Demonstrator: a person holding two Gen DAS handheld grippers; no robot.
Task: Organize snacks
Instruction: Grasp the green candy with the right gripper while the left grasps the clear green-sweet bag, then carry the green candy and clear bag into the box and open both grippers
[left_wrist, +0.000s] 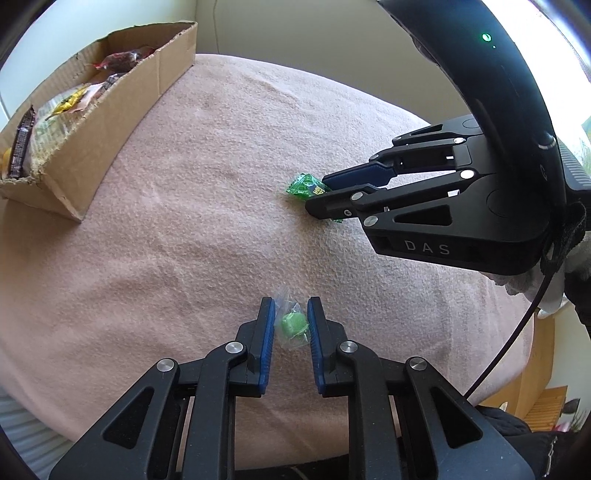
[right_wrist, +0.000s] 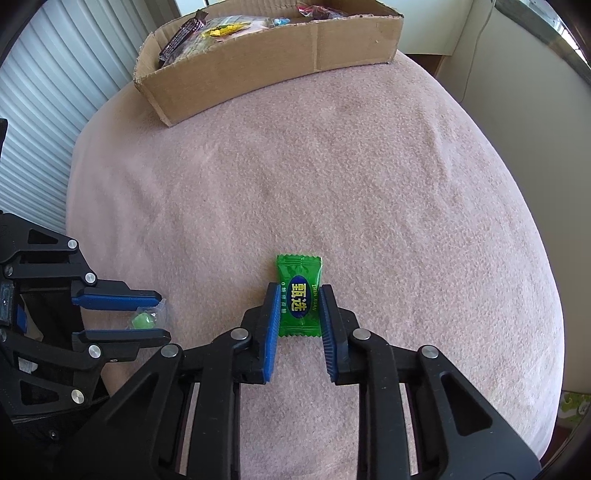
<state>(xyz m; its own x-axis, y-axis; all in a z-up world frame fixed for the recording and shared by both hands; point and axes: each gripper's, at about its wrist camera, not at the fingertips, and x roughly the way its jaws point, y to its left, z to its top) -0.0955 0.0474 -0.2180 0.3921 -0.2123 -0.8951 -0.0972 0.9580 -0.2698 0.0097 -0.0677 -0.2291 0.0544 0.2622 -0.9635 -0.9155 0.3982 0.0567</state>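
Both picks look made on the pink blanket-covered table (right_wrist: 332, 166): the left hand-held gripper (left_wrist: 291, 326) pinches a clear-wrapped round green candy (left_wrist: 293, 325), the right hand-held gripper (right_wrist: 298, 306) clamps a green foil candy packet (right_wrist: 299, 295), each needing carrying to the open brown cardboard box (right_wrist: 280, 48).

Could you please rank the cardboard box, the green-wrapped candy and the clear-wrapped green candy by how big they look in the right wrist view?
1. Cardboard box, clearly largest, though farthest.
2. Green-wrapped candy.
3. Clear-wrapped green candy, smallest; its clear wrapper is hard to outline.
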